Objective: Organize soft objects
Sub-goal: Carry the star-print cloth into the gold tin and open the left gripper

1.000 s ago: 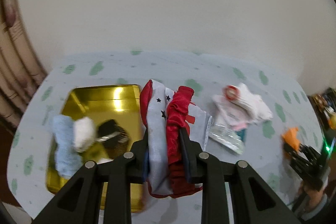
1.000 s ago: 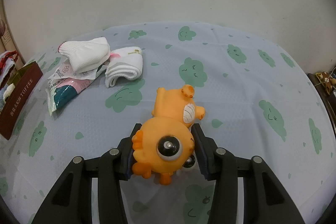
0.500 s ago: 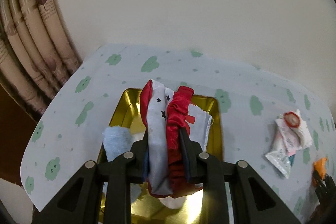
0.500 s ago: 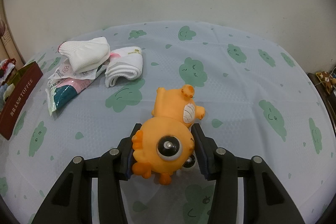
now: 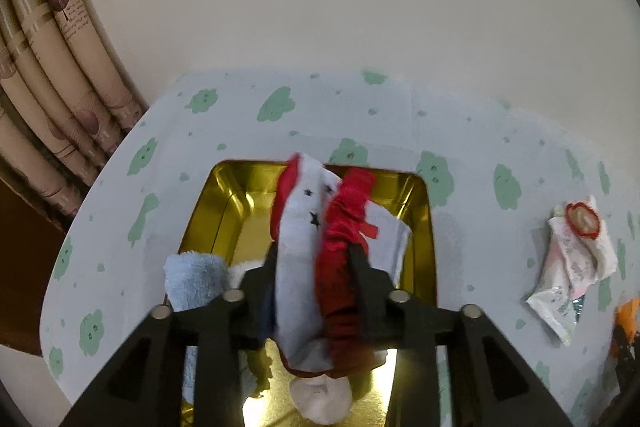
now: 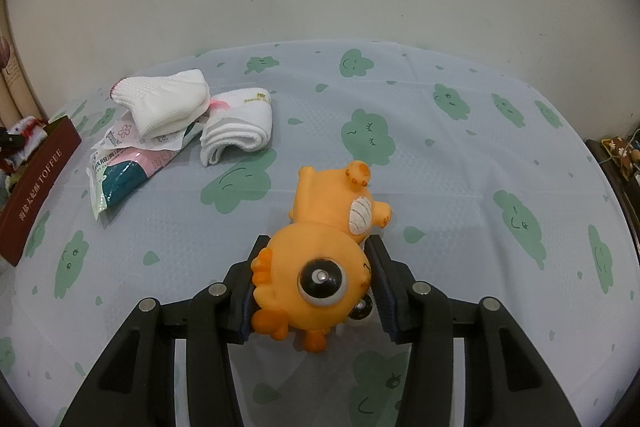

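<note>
Cloth-covered surface: pale, green cloud print.
Tin: gold inside, by the surface's left edge; blue towel in it.
Left tongs: over the tin, jaws just eased wider, red-and-white bundle between them, pads touching its sides.
Right tongs: clamped on orange toy.
Socks: white, with packets, near the tin.
</note>
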### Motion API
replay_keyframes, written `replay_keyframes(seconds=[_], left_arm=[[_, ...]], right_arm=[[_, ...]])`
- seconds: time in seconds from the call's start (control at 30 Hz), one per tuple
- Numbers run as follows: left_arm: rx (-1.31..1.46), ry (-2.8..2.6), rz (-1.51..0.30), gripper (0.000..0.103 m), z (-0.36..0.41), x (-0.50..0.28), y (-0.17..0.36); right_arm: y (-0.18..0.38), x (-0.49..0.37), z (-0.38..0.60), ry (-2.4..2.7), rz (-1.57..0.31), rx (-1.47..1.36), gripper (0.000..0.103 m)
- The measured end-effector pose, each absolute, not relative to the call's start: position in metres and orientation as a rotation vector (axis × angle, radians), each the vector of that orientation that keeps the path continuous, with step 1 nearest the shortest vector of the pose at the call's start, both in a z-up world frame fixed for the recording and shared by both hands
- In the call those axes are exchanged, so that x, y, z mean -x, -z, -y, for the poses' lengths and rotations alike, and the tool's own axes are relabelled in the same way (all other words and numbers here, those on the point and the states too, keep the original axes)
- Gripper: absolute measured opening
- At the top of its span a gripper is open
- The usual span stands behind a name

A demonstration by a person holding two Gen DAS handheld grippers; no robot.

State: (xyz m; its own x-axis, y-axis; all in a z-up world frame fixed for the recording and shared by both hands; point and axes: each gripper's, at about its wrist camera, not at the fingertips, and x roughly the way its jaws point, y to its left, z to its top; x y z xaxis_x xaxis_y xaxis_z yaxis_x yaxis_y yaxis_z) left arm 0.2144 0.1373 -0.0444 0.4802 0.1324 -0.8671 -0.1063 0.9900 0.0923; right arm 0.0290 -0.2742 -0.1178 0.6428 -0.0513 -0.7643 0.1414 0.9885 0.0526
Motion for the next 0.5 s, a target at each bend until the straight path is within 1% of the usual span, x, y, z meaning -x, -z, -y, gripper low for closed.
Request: replay_keyframes(seconds=[0.13, 0.23, 0.27, 0.5], left_arm=[[-0.029, -0.165, -1.101, 0.038, -0.138, -0.217, 0.052], [-0.001, -0.148, -1.112, 0.046, -0.143, -0.214, 0.052], [0.003, -0.147, -1.108, 0.047, -0.144, -0.211, 0.051], [-0.030, -0.143, -1.041, 0.047, -0.148, -0.183, 0.029]], right_arm=[[0.118, -0.029, 0.274, 0.110, -0.866, -0.110, 0.044], [0.118, -0.029, 0.273, 0.111, -0.866, -0.110, 0.044], [0.117, -0.029, 0.273, 0.111, -0.866, -0.108, 0.044], [0.118, -0.029, 0.273, 0.113, -0.866, -0.104, 0.044]])
